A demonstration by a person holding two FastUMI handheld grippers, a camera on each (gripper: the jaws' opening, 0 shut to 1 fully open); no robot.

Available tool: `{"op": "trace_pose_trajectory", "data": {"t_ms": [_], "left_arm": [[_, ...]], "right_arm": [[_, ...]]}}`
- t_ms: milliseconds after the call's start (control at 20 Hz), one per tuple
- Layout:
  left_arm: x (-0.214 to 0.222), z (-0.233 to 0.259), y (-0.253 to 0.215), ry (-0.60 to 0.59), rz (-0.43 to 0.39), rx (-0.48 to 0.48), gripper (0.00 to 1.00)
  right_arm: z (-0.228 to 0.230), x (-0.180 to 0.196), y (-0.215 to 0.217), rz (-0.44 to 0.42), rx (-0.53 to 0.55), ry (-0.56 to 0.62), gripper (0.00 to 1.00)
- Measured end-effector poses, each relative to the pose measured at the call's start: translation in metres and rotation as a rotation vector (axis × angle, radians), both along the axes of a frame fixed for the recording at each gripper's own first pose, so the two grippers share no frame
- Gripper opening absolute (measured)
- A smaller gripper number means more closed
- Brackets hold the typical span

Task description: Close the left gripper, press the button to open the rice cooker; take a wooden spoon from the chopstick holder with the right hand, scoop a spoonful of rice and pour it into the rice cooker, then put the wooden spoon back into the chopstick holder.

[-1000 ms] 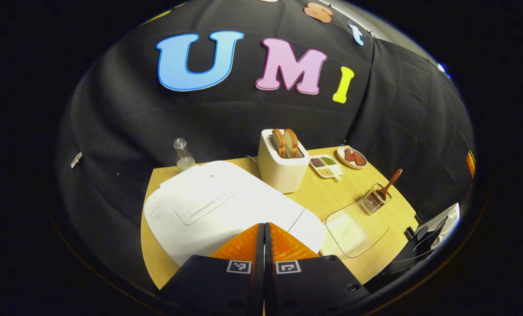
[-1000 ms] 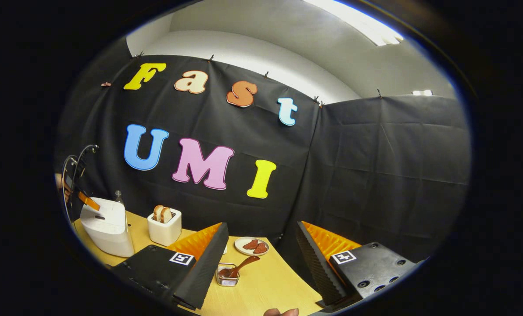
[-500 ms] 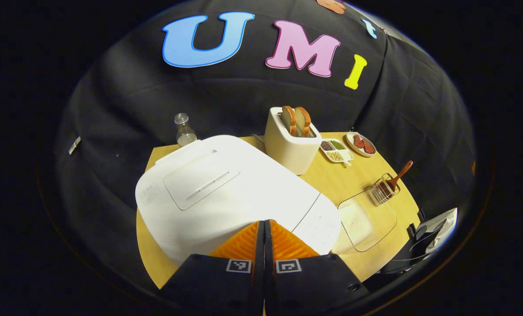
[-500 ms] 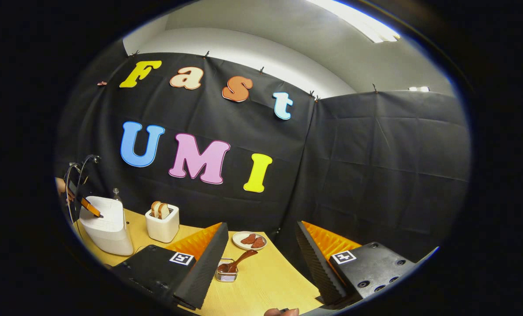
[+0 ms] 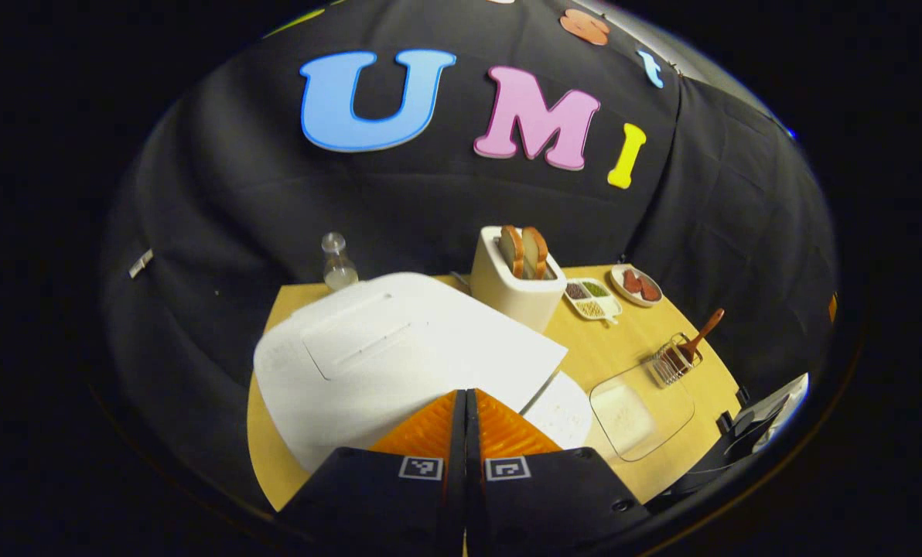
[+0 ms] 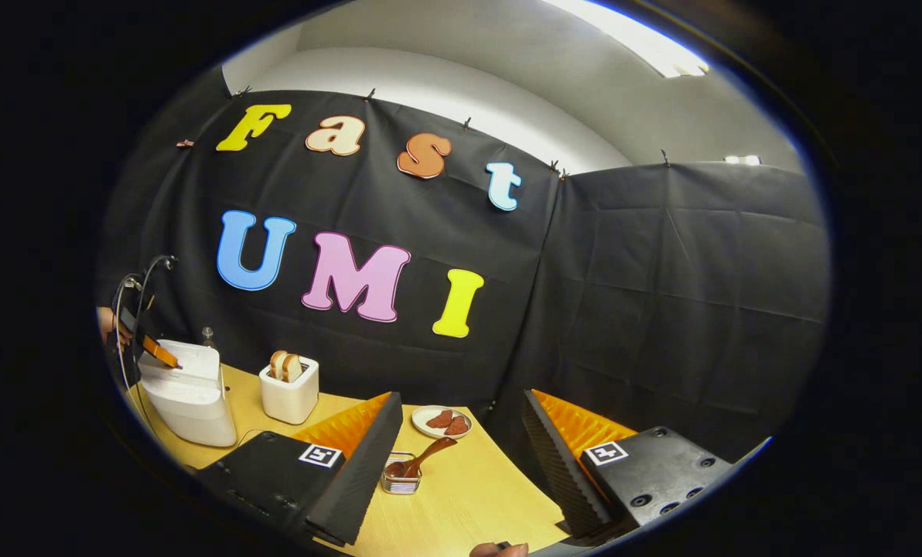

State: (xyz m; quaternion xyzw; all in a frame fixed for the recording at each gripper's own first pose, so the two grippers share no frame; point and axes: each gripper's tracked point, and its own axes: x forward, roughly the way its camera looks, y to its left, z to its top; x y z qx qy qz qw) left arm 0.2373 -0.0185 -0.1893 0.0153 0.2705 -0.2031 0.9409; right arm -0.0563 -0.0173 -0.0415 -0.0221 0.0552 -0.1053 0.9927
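Observation:
The white rice cooker point(image 5: 399, 363) fills the near table in the left gripper view, its lid blurred and lifted a little off the front panel point(image 5: 561, 410). My left gripper point(image 5: 465, 414) is shut on nothing, its tips just above the lid's front edge. The right gripper view shows the left gripper point(image 6: 159, 354) on the rice cooker point(image 6: 190, 402). A wooden spoon point(image 5: 702, 331) leans in the wire chopstick holder point(image 5: 671, 362). Beside it lies a glass dish of rice point(image 5: 640, 408). My right gripper point(image 6: 461, 398) hangs open above the table, with the holder point(image 6: 399, 481) and spoon point(image 6: 424, 460) below it.
A white toaster point(image 5: 511, 288) with bread stands behind the cooker. Also at the back are a small bottle point(image 5: 338, 267), a divided dish of grains point(image 5: 592, 299) and a plate of red slices point(image 5: 637, 285). The black cloth wall closes the table's far side.
The left gripper pressed down towards the cooker and came back up. The cooker's lid has sprung up at the front. The right gripper has hardly moved.

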Motion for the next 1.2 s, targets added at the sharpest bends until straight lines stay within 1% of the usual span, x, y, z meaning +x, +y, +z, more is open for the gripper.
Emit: {"op": "trace_pose_trajectory", "data": {"t_ms": [50, 150, 200, 300, 350, 400, 450, 600, 650, 700, 850, 950, 1050, 1150, 1200], "left_arm": [[0.007, 0.019, 0.005, -0.084, 0.022, 0.015, 0.06], [0.02, 0.059, 0.022, -0.247, 0.098, 0.051, 0.07], [0.021, 0.078, 0.03, -0.304, 0.128, 0.056, 0.08], [0.019, 0.108, 0.043, -0.388, 0.185, 0.045, 0.09], [0.016, 0.116, 0.045, -0.406, 0.199, 0.028, 0.1], [0.01, 0.122, 0.048, -0.423, 0.204, -0.001, 0.12], [0.006, 0.127, 0.049, -0.446, 0.206, -0.023, 0.19], [-0.012, 0.137, 0.054, -0.496, 0.216, -0.064, 0.82], [-0.021, 0.142, 0.057, -0.515, 0.227, -0.073, 0.87], [-0.031, 0.146, 0.06, -0.531, 0.237, -0.081, 0.96], [-0.068, 0.158, 0.062, -0.576, 0.257, -0.131, 0.96], [-0.09, 0.158, 0.066, -0.579, 0.287, -0.17, 0.96], [-0.109, 0.157, 0.076, -0.585, 0.332, -0.185, 0.96], [-0.131, 0.155, 0.075, -0.585, 0.34, -0.188, 0.95], [-0.139, 0.154, 0.078, -0.591, 0.354, -0.172, 0.95]], "right_arm": [[0.001, -0.001, 0.0, -0.001, 0.009, -0.003, 0.98], [0.003, -0.002, 0.0, 0.001, 0.016, -0.009, 0.97], [0.005, -0.003, 0.001, 0.004, 0.013, -0.014, 0.97], [0.009, -0.005, 0.001, 0.006, 0.008, -0.023, 0.98], [0.01, -0.007, 0.002, 0.009, 0.009, -0.028, 0.98], [0.012, -0.008, 0.003, 0.011, 0.011, -0.034, 0.97], [0.014, -0.01, 0.003, 0.012, 0.012, -0.041, 0.97], [0.021, -0.016, 0.0, 0.019, 0.013, -0.068, 0.97], [0.023, -0.017, -0.001, 0.02, 0.017, -0.072, 0.97], [0.023, -0.019, -0.003, 0.023, 0.025, -0.073, 0.97], [0.025, -0.023, -0.015, 0.002, 0.027, -0.078, 0.97], [0.024, -0.023, -0.019, 0.004, 0.027, -0.08, 0.97], [0.016, -0.019, -0.022, 0.021, 0.032, -0.064, 0.97], [0.008, -0.01, -0.024, 0.045, 0.035, -0.049, 0.97], [0.003, -0.005, -0.024, 0.059, 0.036, -0.043, 0.97]]}}
